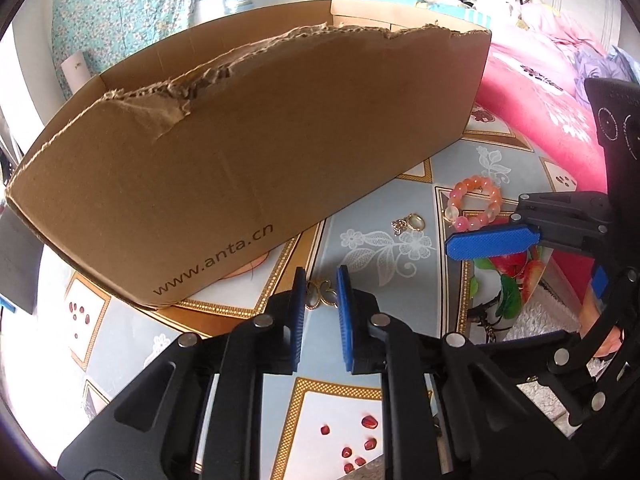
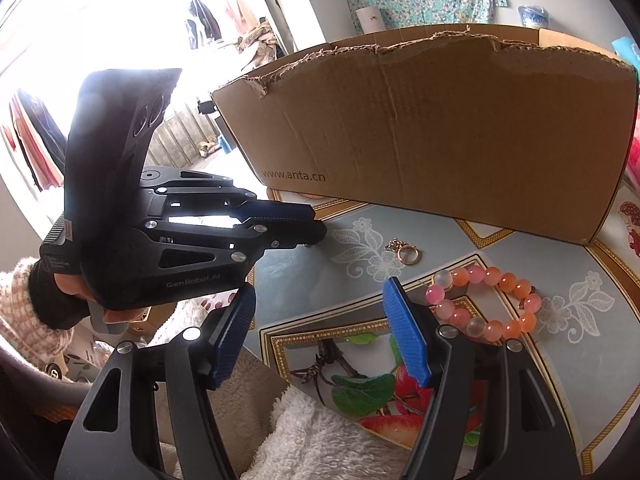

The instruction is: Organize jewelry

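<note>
A gold butterfly-shaped piece [image 1: 321, 295] lies on the patterned table between the blue pads of my left gripper [image 1: 321, 286], whose jaws stand narrowly apart around it. A gold ring with a small chain [image 1: 408, 224] lies further ahead; it also shows in the right wrist view [image 2: 405, 252]. A pink and orange bead bracelet [image 1: 474, 202] lies to the right, and in the right wrist view [image 2: 486, 304] it sits just right of my right gripper [image 2: 320, 304]. The right gripper is open and empty. The brown cardboard box [image 1: 248, 152] stands behind the jewelry.
The torn box [image 2: 440, 128] reads www.anta.cn and fills the back of the table. The table's edge [image 2: 276, 368] runs under my right gripper, with white fleece below. A pink quilt [image 1: 540, 96] lies at the right.
</note>
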The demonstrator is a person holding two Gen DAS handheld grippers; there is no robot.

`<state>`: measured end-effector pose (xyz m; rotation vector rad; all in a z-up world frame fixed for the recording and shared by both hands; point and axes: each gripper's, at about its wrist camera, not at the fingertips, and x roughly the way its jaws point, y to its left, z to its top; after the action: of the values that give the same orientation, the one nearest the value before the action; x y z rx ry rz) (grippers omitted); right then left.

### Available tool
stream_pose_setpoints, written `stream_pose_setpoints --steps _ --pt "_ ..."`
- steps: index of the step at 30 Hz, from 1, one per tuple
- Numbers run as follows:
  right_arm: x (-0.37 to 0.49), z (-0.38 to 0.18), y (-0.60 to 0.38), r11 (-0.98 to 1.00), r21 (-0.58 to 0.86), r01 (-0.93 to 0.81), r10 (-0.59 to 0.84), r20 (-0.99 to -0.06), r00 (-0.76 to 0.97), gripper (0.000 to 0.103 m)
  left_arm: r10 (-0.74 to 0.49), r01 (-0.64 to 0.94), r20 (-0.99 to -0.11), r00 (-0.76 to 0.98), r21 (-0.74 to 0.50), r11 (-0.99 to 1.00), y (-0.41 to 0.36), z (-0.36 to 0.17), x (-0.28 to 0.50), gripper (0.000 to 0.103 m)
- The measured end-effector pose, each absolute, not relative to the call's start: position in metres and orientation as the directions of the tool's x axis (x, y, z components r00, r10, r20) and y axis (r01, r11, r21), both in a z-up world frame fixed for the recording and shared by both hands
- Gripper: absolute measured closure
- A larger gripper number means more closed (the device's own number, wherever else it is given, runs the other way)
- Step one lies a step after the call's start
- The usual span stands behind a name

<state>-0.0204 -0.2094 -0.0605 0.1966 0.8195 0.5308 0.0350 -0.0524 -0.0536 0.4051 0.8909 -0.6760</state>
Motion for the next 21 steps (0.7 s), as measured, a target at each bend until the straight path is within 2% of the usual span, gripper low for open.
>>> stream_pose_setpoints --steps 5,6,14,21 --pt "-0.02 -0.059 -0.209 0.855 0.363 -0.371 0.518 -0.644 0.563 0.038 -0.369 0.662 -0.809 0.457 0.032 0.749 -0.047 -0.052 0.034 0.09" --pt "-0.02 -0.059 -0.209 0.856 0.361 -0.371 0.516 -0.646 0.563 0.038 -0.37 0.658 -0.808 0.459 0.03 0.752 -0.046 -0.052 0.033 0.103" --pt "-0.014 -0.057 -0.201 0.866 0.352 -0.355 0.499 -0.662 0.559 0.038 -0.387 0.581 -0.796 0.466 -0.055 0.812 -0.027 -0.047 0.037 0.103" --pt "-0.014 -0.052 -0.19 0.87 0.336 -0.361 0.49 -0.671 0.557 0.038 -0.357 0.526 -0.792 0.494 -0.055 0.849 -0.013 -0.051 0.042 0.103"
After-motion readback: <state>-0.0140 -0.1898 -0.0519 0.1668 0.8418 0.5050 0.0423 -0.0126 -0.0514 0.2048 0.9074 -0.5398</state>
